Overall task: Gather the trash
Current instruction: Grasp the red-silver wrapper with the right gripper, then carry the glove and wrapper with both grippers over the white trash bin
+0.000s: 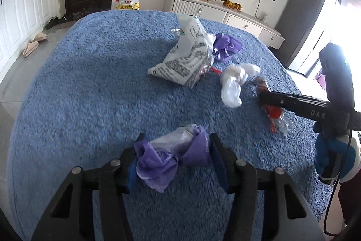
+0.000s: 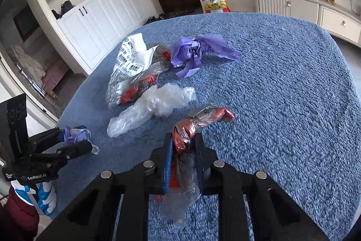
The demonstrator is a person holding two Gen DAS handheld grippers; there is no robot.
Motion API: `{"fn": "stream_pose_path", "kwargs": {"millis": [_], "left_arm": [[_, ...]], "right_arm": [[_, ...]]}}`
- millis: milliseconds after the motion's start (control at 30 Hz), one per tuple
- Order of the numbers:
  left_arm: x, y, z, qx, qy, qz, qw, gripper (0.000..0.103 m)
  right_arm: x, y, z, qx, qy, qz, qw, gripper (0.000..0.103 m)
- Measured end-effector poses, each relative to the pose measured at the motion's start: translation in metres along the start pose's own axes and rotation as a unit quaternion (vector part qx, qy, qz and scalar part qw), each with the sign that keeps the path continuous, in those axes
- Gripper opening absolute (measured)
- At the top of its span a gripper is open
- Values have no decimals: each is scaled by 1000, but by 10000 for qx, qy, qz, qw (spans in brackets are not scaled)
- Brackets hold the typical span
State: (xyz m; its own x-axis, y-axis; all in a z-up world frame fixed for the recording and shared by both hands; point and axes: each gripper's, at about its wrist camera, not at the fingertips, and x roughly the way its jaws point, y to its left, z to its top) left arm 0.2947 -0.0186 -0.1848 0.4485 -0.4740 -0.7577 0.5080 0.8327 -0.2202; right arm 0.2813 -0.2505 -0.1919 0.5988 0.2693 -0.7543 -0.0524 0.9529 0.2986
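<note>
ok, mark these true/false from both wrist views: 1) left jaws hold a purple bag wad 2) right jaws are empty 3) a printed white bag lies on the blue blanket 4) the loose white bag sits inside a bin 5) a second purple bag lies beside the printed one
1) True: the left gripper is shut on the purple bag wad.
2) False: the right gripper clamps a red and clear wrapper.
3) True: printed white bag, blue blanket.
4) False: the loose white bag lies on the blanket; no bin shows.
5) True: second purple bag.

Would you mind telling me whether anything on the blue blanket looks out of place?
Yes: crumpled litter lies on the blue blanket: a printed white bag, a purple bag and a clear wrapper.
</note>
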Motion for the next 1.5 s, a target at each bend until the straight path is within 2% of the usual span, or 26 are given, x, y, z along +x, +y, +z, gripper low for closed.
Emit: {"fn": "stream_pose_path", "kwargs": {"millis": [267, 600, 833, 1000, 1167, 1333, 1500], "left_arm": [[-22, -6, -24, -239, -58, -19, 9997, 50], [-75, -24, -42, -359, -382, 34, 9986, 49], [-114, -42, -42, -325, -635, 30, 9974, 49], [-138, -66, -37, -228, -835, -237, 9960, 49], [-146, -112, -20, 22, -914, -679, 9935, 49], [-127, -188, -6, 657, -719, -1122, 9889, 49], [-90, -283, -9, 1481, -271, -1582, 9759, 49]], "right_arm": [[-40, 6, -17, -38, -209, 30, 9998, 17], [-128, -6, -44, -42, -791, -2, 9969, 17], [-200, -22, -72, 84, -1309, -243, 9911, 17], [-240, -40, -93, 206, -1543, -474, 9867, 17], [-275, -70, -122, 454, -1690, -758, 9816, 17], [-296, -111, -157, 860, -1666, -1057, 9766, 17], [-301, -157, -203, 1358, -1392, -1512, 9692, 17]]}}
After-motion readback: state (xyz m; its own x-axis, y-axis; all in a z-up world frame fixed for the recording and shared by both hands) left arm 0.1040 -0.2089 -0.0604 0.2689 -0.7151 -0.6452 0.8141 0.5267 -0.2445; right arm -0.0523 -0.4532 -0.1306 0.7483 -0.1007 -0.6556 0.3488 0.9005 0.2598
